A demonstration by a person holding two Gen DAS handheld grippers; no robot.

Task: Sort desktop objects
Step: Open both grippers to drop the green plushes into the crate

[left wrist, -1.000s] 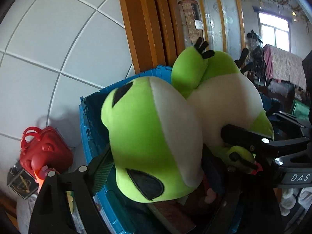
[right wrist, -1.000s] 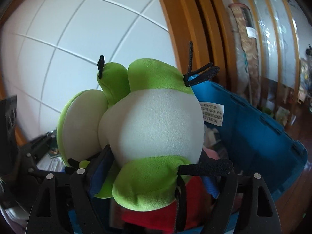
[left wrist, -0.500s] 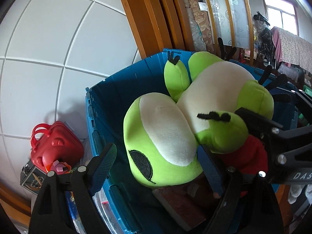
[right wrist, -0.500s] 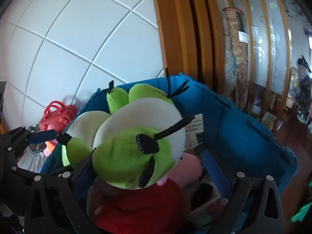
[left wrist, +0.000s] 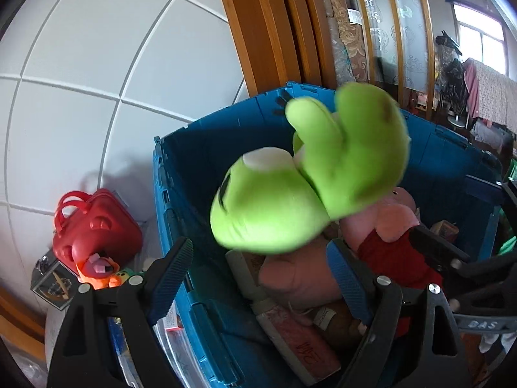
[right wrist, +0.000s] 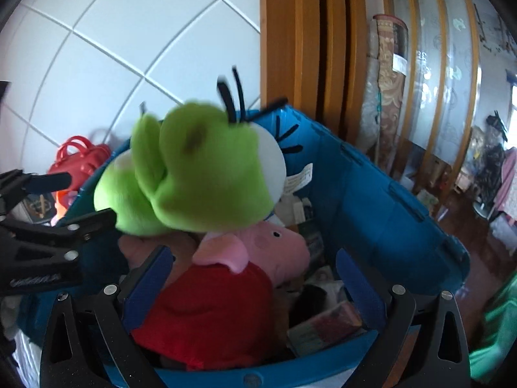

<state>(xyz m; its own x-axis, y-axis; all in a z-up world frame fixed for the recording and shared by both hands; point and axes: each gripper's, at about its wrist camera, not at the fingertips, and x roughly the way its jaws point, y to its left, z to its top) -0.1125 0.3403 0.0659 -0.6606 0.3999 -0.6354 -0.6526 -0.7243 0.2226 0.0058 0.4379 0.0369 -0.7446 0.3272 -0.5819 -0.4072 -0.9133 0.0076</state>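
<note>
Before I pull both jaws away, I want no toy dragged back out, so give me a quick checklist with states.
1. Green frog plush free of the right gripper: ok, jaws open.
2. Frog free of the left gripper: ok, jaws open.
3. Frog settled in the blue bin: cannot tell, it is blurred.
4. Pink pig plush clear of the right jaws: not ok, it lies between them.
5. Frog within the bin walls: ok.

A blurred green-and-white plush frog [left wrist: 307, 190] lies atop a pink pig plush [right wrist: 258, 242] inside the blue crate [right wrist: 387, 213].
</note>
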